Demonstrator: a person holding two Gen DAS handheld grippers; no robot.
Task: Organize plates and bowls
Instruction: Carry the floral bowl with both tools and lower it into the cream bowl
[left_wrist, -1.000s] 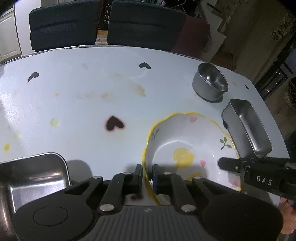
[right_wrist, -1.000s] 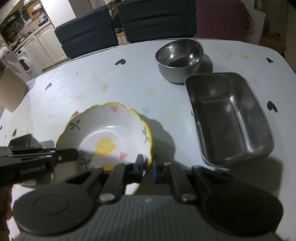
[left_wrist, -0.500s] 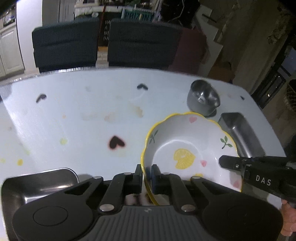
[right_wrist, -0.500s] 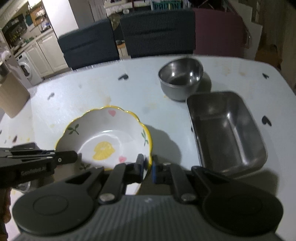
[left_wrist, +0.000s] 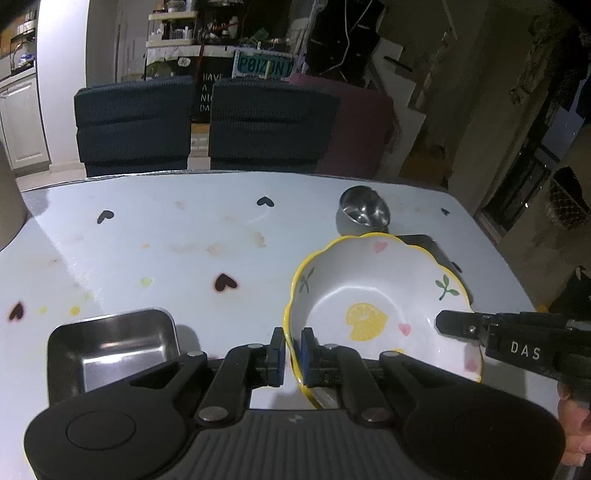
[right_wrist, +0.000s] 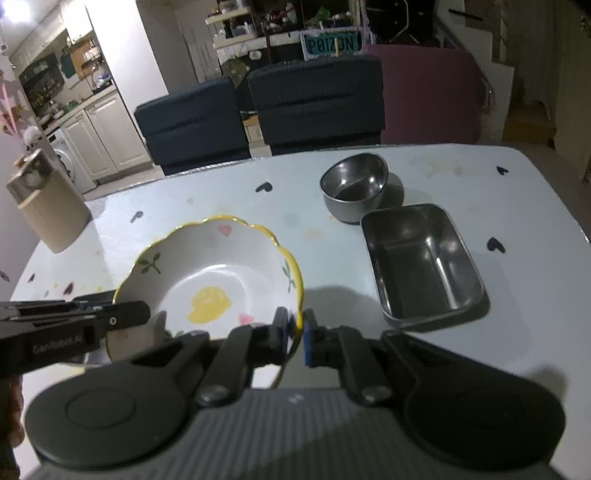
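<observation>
A white scalloped bowl (left_wrist: 373, 295) with a yellow rim and a lemon print is held in the air above the table by both grippers. My left gripper (left_wrist: 293, 347) is shut on its left rim. My right gripper (right_wrist: 294, 332) is shut on its right rim; the bowl also shows in the right wrist view (right_wrist: 214, 280). A round steel bowl (right_wrist: 354, 188) stands at the far right, a rectangular steel tray (right_wrist: 421, 262) just in front of it. A second steel tray (left_wrist: 110, 350) sits near the left gripper.
The table (left_wrist: 166, 236) has a pale cover with heart prints. Two dark chairs (left_wrist: 199, 122) and a maroon one stand at its far edge. A tan block (right_wrist: 51, 206) stands at the left end. The table's right edge (right_wrist: 554, 192) is close to the trays.
Both grippers have lifted the scalloped bowl off the table and raised it; the table and steel dishes now look farther below. The bowl now covers part of the right steel tray in the left view.
</observation>
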